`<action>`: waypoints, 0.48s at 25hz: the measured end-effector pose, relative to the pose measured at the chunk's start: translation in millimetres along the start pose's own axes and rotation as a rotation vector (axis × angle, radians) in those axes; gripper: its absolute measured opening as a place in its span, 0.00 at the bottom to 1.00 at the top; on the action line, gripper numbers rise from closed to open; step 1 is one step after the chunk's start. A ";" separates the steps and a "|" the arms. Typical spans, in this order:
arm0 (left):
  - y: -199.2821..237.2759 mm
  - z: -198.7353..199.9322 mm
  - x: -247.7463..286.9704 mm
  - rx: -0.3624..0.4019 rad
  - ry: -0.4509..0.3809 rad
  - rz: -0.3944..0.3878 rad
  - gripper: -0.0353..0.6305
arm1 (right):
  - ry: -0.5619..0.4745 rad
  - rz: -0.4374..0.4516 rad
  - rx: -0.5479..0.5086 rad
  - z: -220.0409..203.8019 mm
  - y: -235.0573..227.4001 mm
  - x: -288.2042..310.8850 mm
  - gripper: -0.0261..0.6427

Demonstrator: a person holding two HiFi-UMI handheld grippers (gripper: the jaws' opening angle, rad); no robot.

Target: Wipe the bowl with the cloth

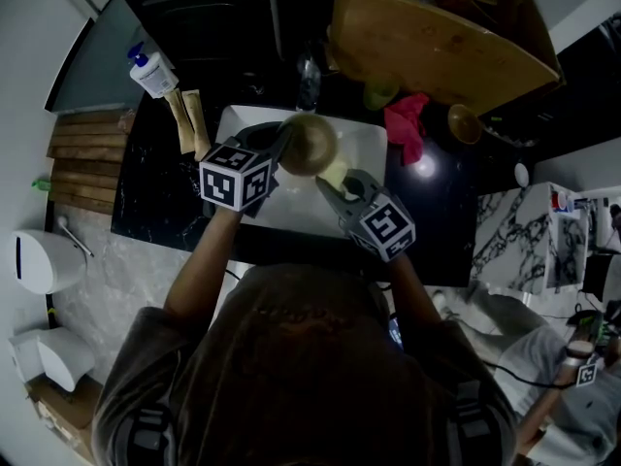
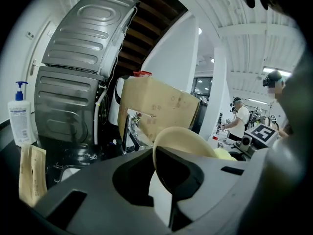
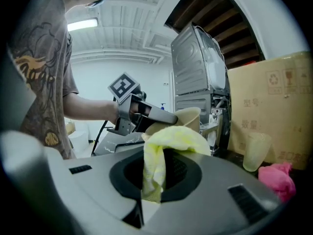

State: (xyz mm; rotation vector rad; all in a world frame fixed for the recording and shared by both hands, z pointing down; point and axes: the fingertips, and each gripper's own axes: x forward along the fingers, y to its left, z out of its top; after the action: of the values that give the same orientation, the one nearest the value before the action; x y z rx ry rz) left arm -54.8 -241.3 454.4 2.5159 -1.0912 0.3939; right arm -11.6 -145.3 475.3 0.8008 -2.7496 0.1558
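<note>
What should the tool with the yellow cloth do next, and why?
Probably push the right tool forward a little, so its yellow cloth rubs the bowl. The left tool grips the bowl by its rim over the sink, and the cloth sits right beside the bowl, so a wiping stroke looks like the next step.

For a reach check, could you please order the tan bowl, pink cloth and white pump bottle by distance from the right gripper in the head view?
1. Round tan bowl, just left of the right gripper.
2. Crumpled pink cloth, right of the white sink.
3. White pump bottle, far left.
</note>
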 end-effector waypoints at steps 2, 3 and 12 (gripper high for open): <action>-0.6 0.7 0.7 -0.005 -0.005 0.001 0.08 | 0.006 0.008 0.007 -2.0 3.7 3.3 0.07; -1.2 0.8 1.1 -0.008 -0.006 0.000 0.08 | 0.008 0.012 0.007 -3.0 5.7 5.1 0.07; -6.1 2.8 2.1 -0.032 -0.017 -0.012 0.08 | 0.019 0.038 0.007 -8.8 16.0 19.0 0.07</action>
State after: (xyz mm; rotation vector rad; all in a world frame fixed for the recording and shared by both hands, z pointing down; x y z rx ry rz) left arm -48.6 -240.1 451.4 2.5012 -1.0791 0.3496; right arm -33.5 -140.0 488.8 0.7448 -2.7492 0.1805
